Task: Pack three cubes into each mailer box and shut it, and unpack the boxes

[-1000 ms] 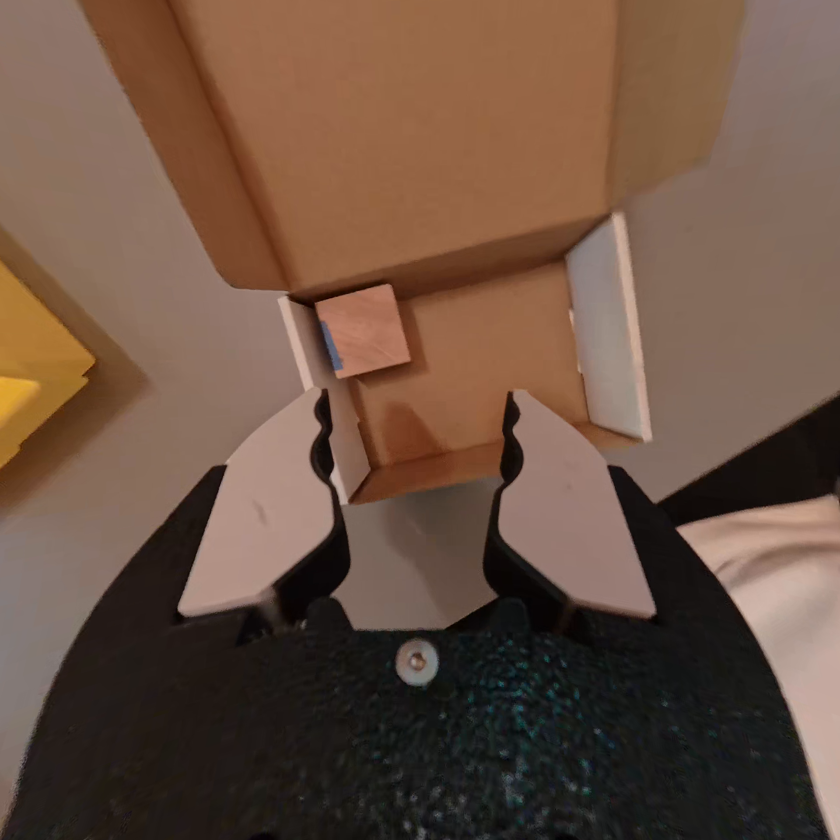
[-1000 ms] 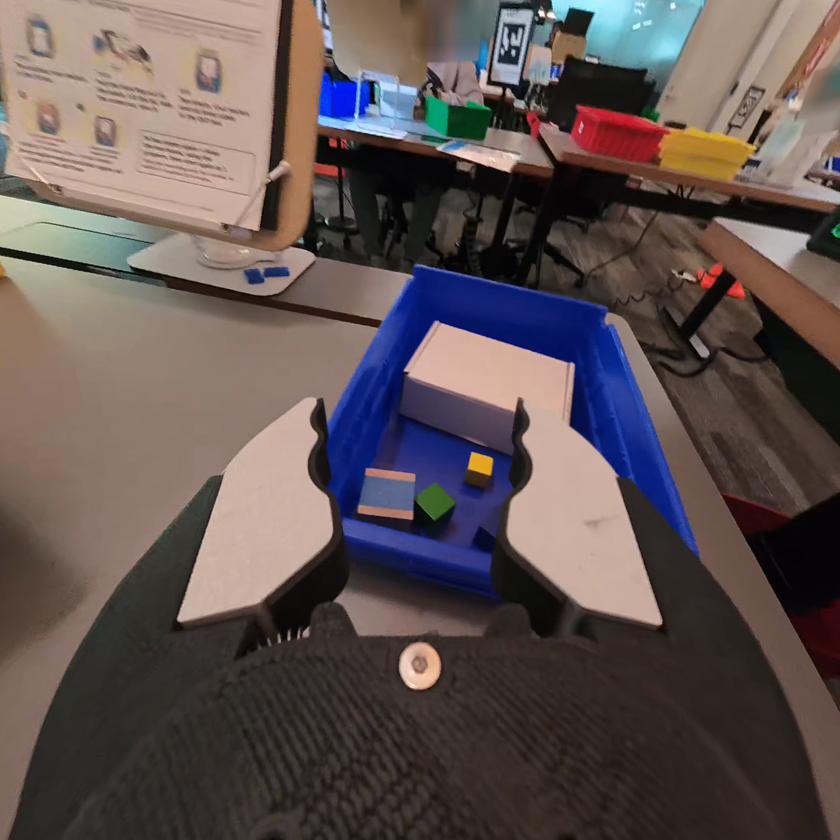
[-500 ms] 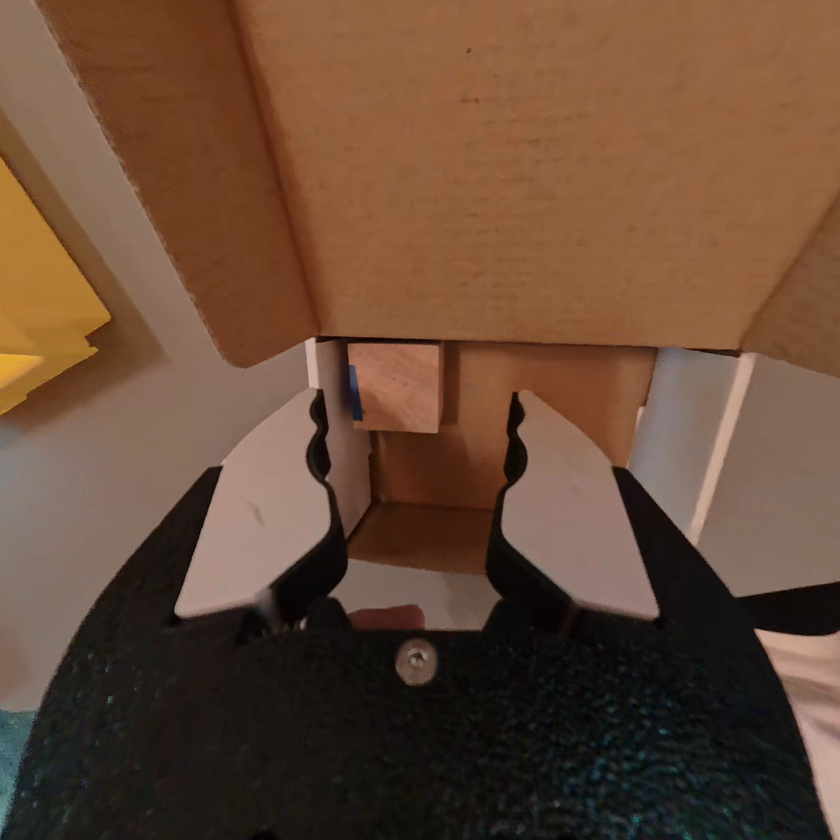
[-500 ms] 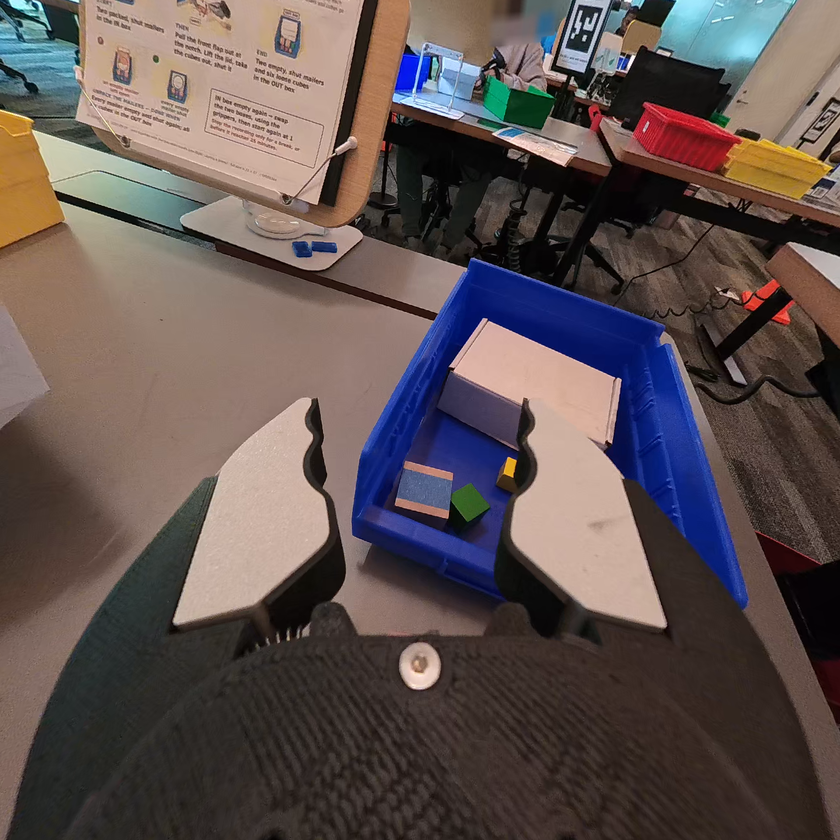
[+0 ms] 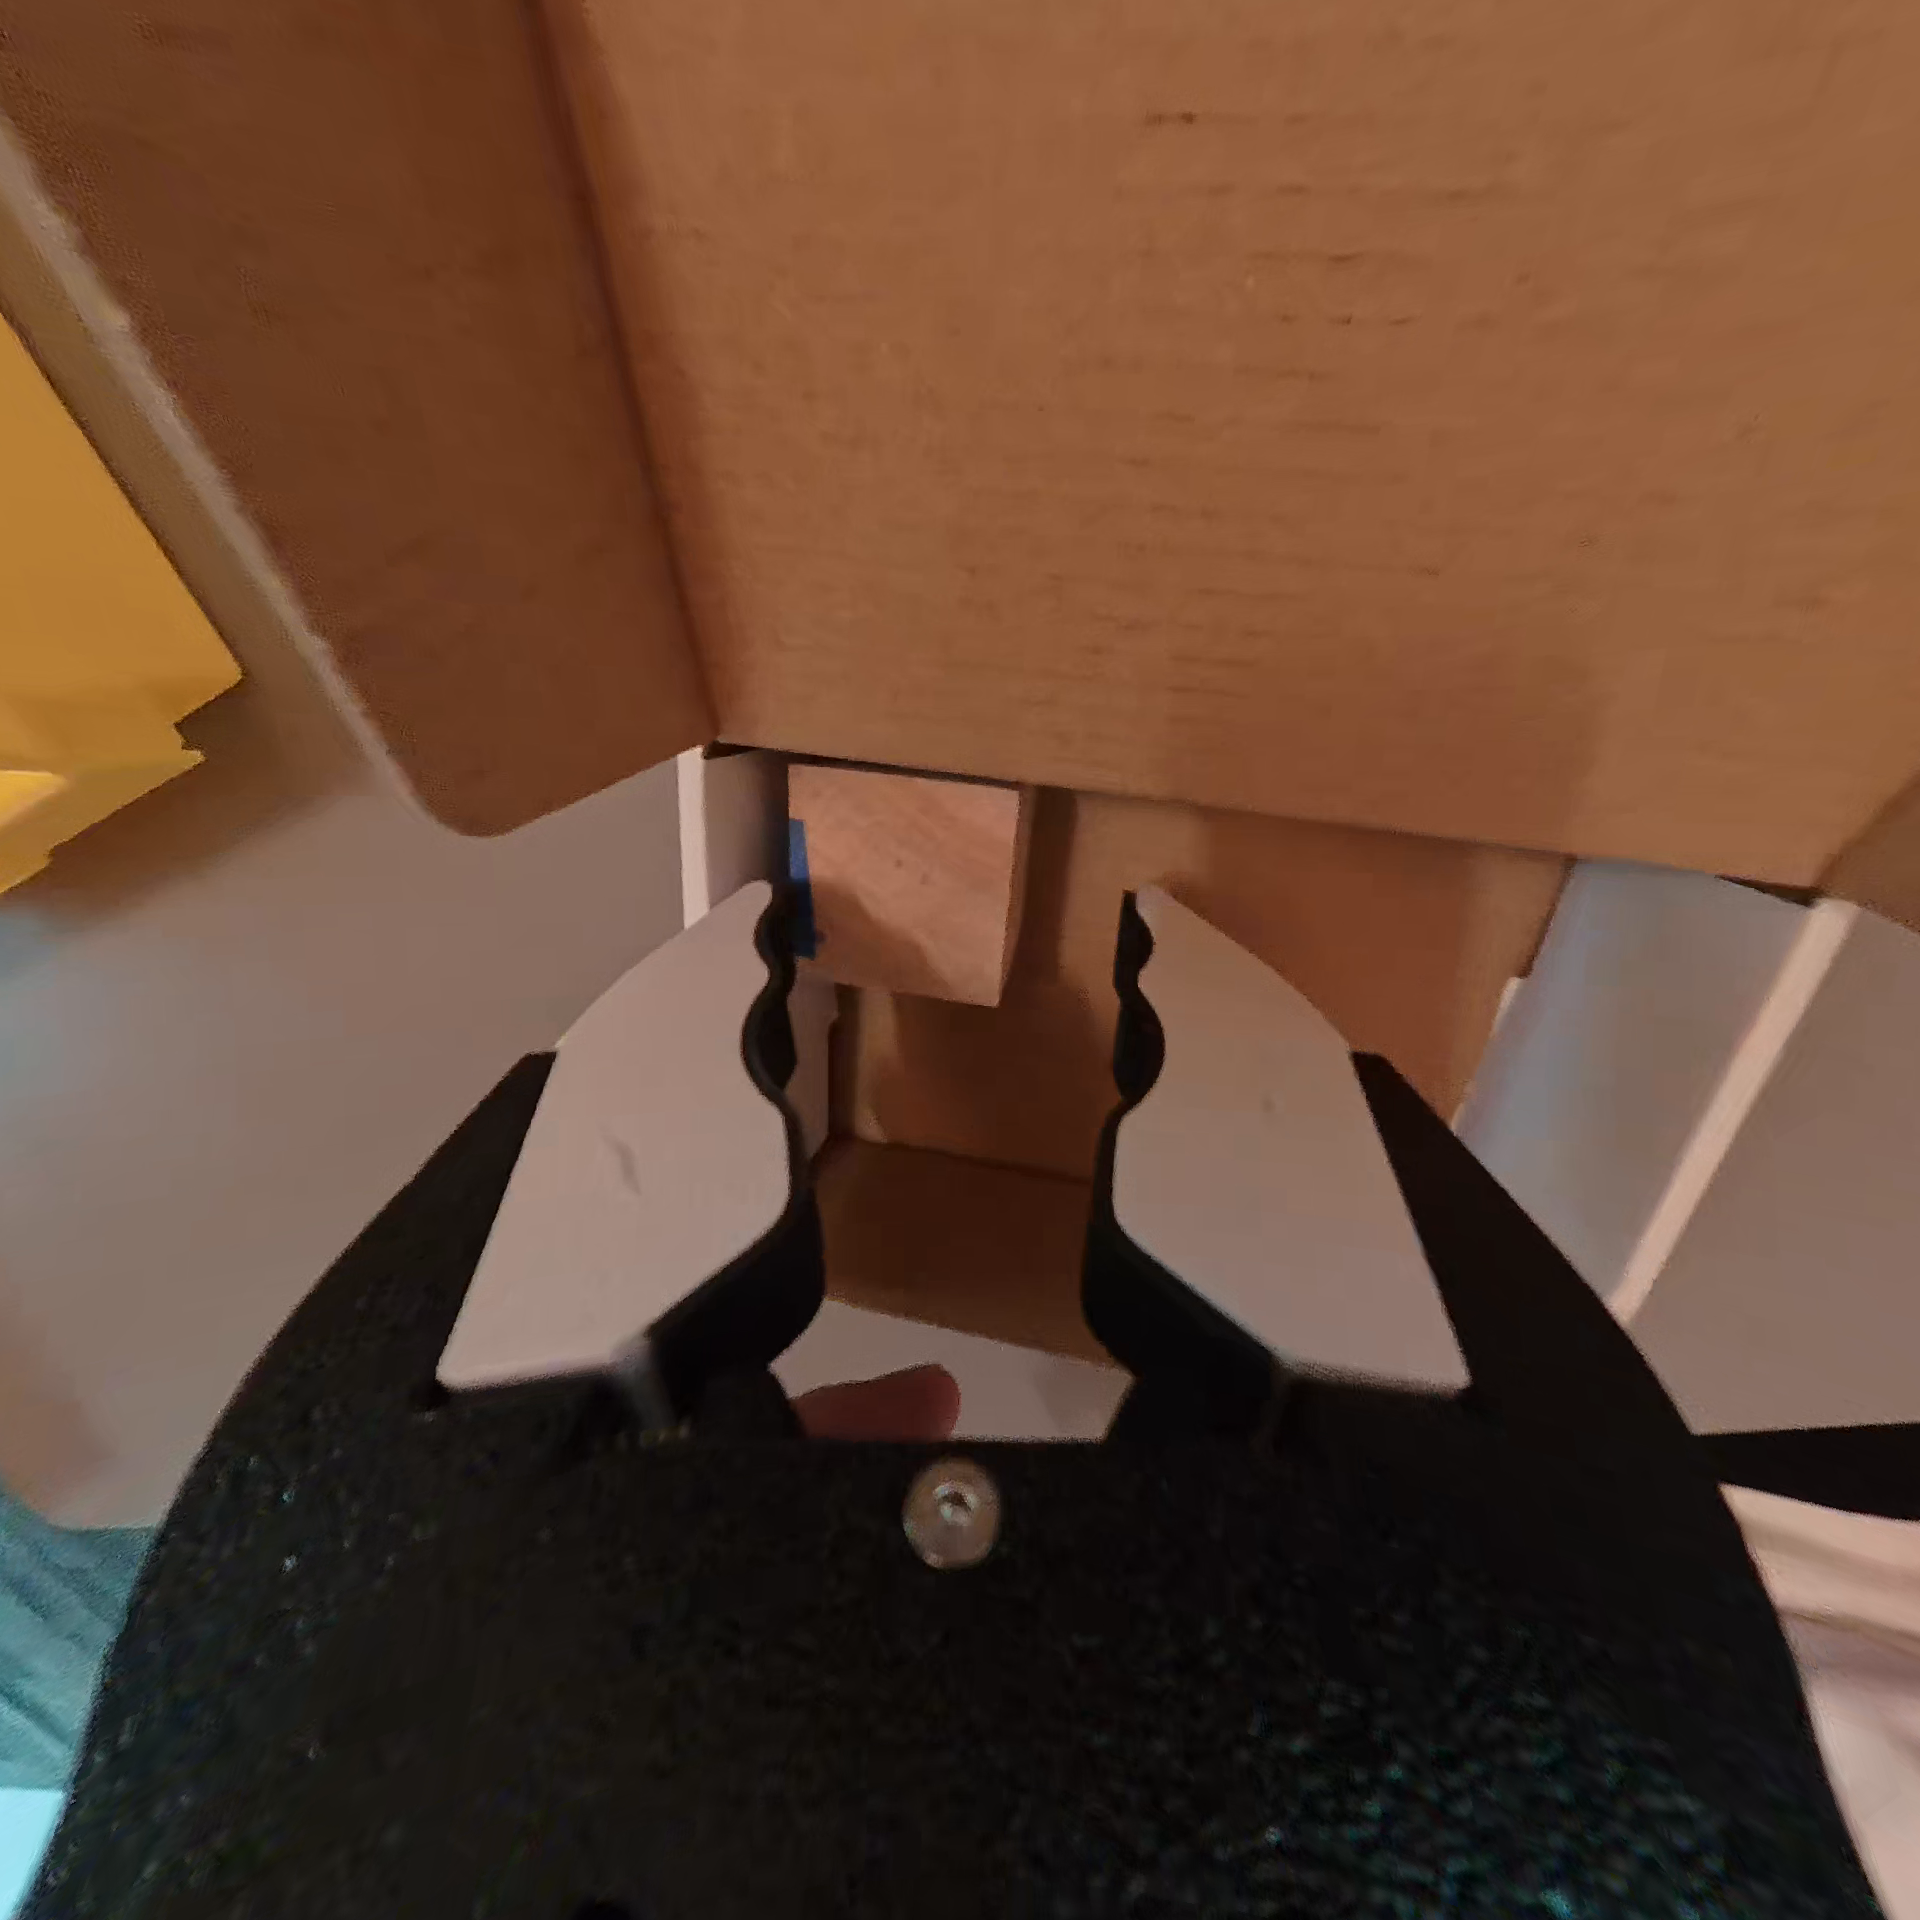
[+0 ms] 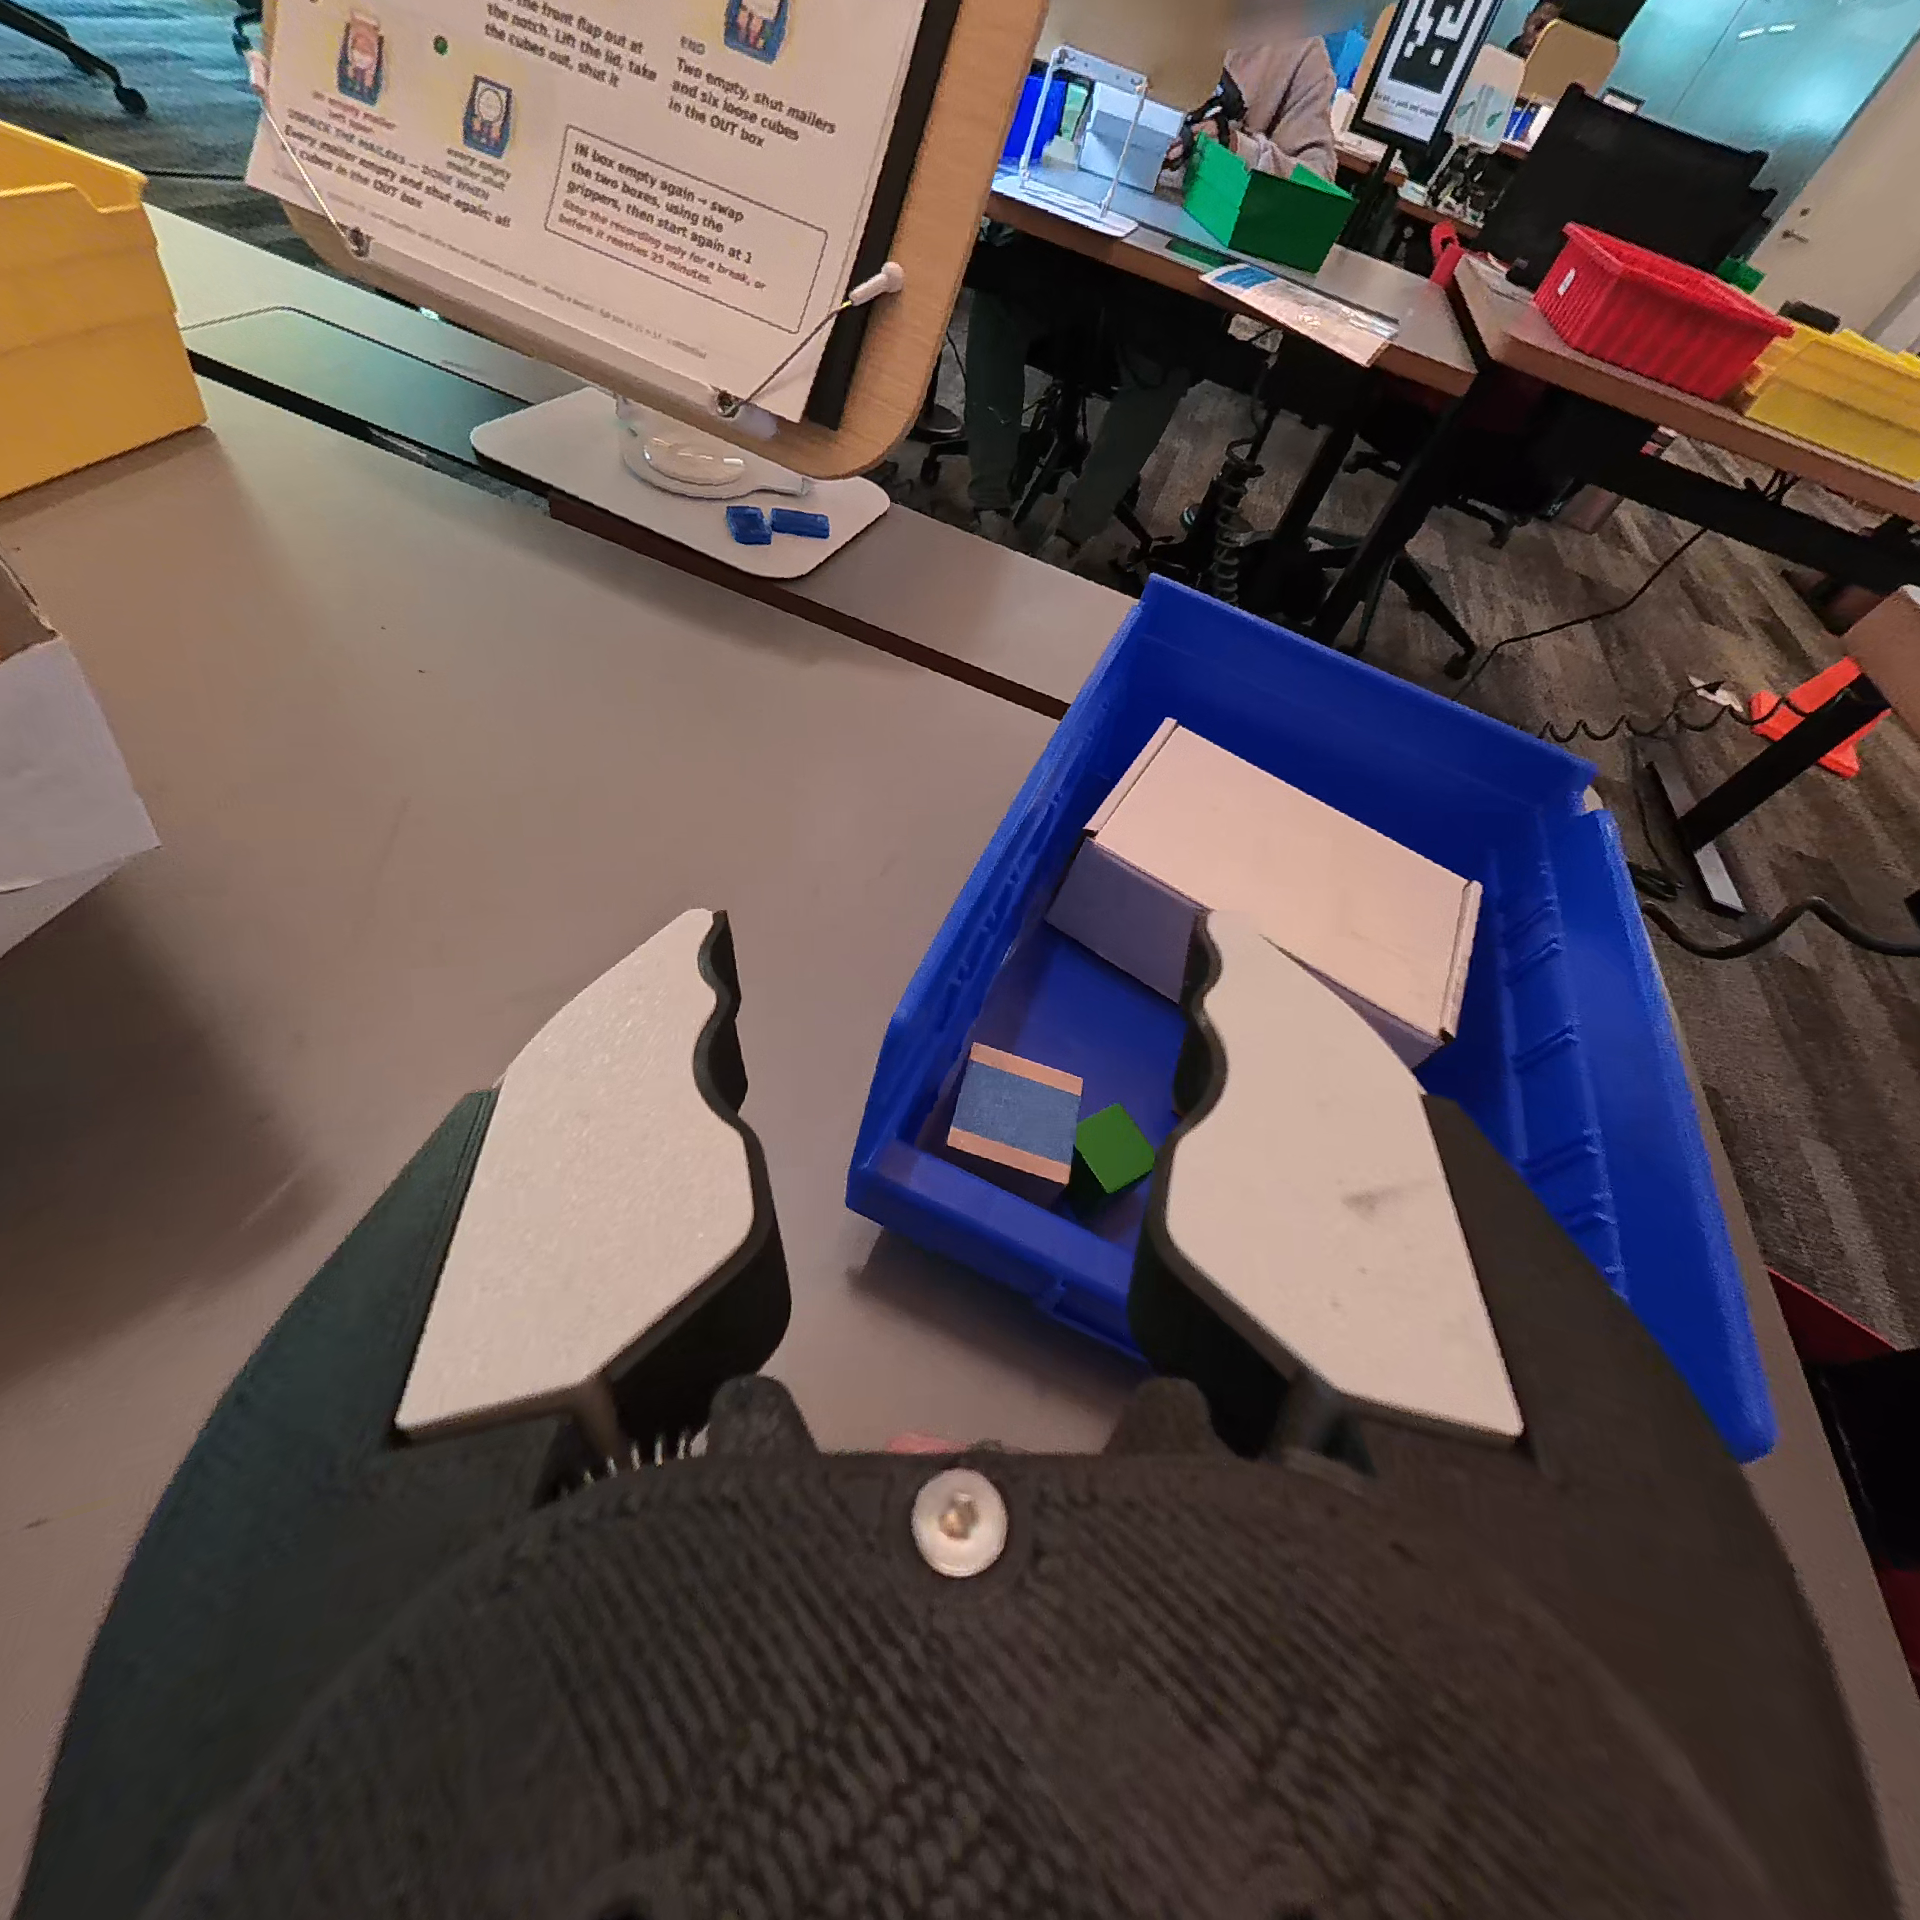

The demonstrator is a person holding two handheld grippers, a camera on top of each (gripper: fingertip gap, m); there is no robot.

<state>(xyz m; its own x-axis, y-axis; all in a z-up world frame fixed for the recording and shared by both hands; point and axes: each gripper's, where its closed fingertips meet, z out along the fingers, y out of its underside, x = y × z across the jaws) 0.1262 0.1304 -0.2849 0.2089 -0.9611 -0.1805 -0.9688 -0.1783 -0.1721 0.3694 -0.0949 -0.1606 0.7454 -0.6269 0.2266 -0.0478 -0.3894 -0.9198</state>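
Observation:
In the left wrist view an open mailer box (image 5: 1195, 1039) fills the frame, its brown lid (image 5: 1195, 395) raised over the opening. One wooden cube with a blue side (image 5: 904, 883) sits in the box's far left corner. My left gripper (image 5: 951, 914) is open and empty, its tips over the box just in front of the cube. In the right wrist view my right gripper (image 6: 961, 935) is open and empty above the table. A blue bin (image 6: 1558, 1039) to its right holds a shut white mailer box (image 6: 1278, 873), a blue-faced wooden cube (image 6: 1018, 1112) and a green cube (image 6: 1112, 1143).
A yellow bin (image 6: 73, 312) stands at the far left and also shows in the left wrist view (image 5: 83, 665). An instruction board on a stand (image 6: 623, 208) is at the table's back. A white box corner (image 6: 52, 790) shows at the left edge. Other tables with bins stand behind.
My left gripper has moved in closer and lower over the open box, so the lid fills more of the view. My right gripper has drawn back and left from the blue bin.

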